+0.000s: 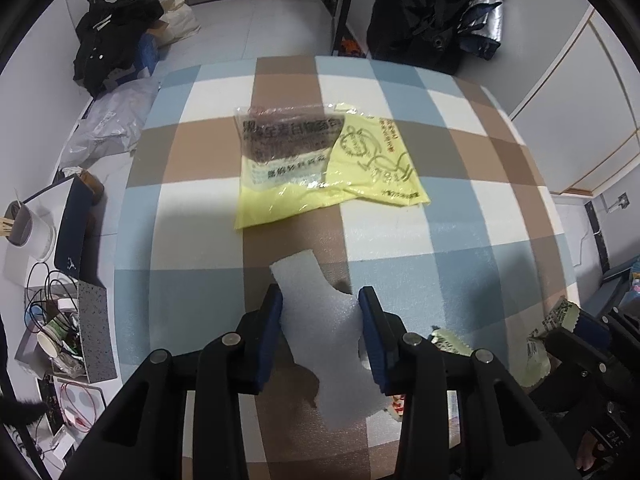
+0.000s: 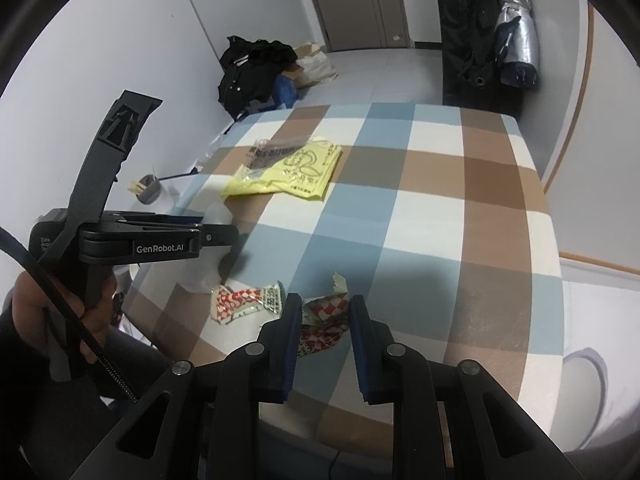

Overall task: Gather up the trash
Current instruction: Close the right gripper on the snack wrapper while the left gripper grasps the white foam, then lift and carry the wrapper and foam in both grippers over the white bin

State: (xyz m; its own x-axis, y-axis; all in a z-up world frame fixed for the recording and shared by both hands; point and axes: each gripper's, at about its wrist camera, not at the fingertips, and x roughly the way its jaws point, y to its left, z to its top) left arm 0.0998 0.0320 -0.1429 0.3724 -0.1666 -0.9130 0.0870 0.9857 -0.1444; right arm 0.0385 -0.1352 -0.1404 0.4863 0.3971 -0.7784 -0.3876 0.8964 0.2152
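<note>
My left gripper point(image 1: 320, 296) is shut on a white foam scrap point(image 1: 320, 332), both blue pads pressing its sides just above the checked table point(image 1: 460, 232). In the right wrist view that gripper point(image 2: 224, 236) shows side-on at the left, a hand around its grip. My right gripper point(image 2: 325, 302) is shut on a crumpled red-and-white checked wrapper point(image 2: 324, 322), low over the table's near edge. A second red-and-white wrapper point(image 2: 244, 300) lies on the cloth to its left. Farther back lies a flat yellow plastic bag point(image 1: 328, 168) with a clear printed packet on top.
Left of the table is a cluttered desk with a cup point(image 1: 24, 224), cables and a grey box point(image 1: 94, 336). Black clothes point(image 1: 116, 40) are heaped on the floor by the wall. A dark coat point(image 1: 416, 12) and a folded silver umbrella point(image 2: 516, 40) hang behind the table.
</note>
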